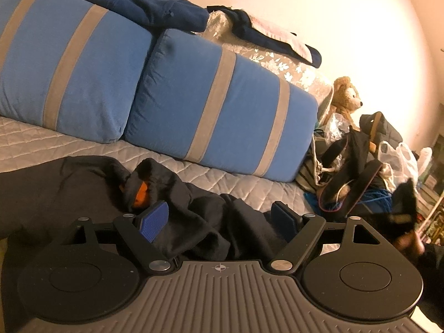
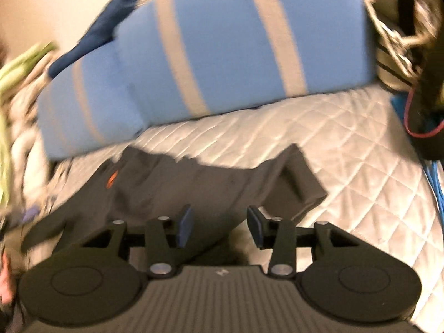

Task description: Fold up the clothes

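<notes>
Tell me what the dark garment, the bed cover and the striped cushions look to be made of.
Dark garment: soft matte knit, probably fleece or jersey; it slumps in thick, rounded folds without shine.
Bed cover: quilted fabric with a slight sheen, likely a synthetic or satin-like weave; diamond stitching catches the light.
Striped cushions: matte woven or brushed cloth, perhaps cotton or velour; dull surface, soft puckers at the seams.

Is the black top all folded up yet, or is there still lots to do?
Not yet. The dark garment lies crumpled on the quilted cover, one sleeve stretched out. Nothing looks folded so far. The left gripper and right gripper are both open over the cloth, holding nothing. The blue clothes on the striped cushions also look unfolded.
</notes>
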`<state>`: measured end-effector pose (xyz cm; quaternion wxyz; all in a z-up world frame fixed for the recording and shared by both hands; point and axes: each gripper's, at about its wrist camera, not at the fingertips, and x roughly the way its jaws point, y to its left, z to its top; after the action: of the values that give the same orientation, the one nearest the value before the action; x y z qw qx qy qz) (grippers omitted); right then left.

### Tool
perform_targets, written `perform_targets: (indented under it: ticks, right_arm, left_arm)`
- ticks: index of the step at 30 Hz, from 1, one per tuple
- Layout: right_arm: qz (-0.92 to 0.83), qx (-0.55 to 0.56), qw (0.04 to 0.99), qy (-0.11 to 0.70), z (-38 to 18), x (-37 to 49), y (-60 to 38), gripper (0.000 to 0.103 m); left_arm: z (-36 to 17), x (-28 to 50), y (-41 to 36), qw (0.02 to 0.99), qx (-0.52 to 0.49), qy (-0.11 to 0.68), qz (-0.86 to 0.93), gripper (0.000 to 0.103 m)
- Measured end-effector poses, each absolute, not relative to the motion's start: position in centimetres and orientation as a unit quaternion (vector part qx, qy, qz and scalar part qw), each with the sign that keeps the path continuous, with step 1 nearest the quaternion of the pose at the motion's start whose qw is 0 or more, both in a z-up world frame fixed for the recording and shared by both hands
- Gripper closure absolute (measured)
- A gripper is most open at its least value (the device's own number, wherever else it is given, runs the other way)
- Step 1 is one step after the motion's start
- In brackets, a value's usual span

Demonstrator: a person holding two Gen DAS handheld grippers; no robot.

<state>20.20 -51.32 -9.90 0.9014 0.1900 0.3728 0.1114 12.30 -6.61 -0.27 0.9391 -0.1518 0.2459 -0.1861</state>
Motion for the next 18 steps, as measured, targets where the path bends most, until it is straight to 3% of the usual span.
perform_targets:
  ticks: [12, 15, 16, 17, 18]
  right_arm:
    - [0.009, 0.280, 0.877, 0.391, -14.5, 28.0, -53.6, 0.048]
    - [0.005, 0.280, 0.874, 0.398, -15.2, 29.3, -53.7, 0.060]
    - [0.003, 0.279, 0.873, 0.399, -15.5, 29.7, -53.7, 0.075]
    - [0.000, 0.279, 0.873, 0.401, -15.7, 30.1, -53.8, 0.079]
    - [-0.002, 0.280, 0.872, 0.402, -15.9, 30.3, -53.8, 0.092]
  left_arm:
    - [-0.9, 12.9, -7.1, 0.925, -0.156, 0.269, -0.218, 0.021]
    - [-1.0, 13.0, -7.3, 0.923, -0.156, 0.272, -0.222, 0.021]
    - [-1.0, 13.0, -7.3, 0.923, -0.155, 0.272, -0.222, 0.021]
    - [-1.0, 13.0, -7.3, 0.923, -0.154, 0.273, -0.222, 0.021]
    - [-1.0, 13.0, -7.4, 0.923, -0.154, 0.273, -0.222, 0.021]
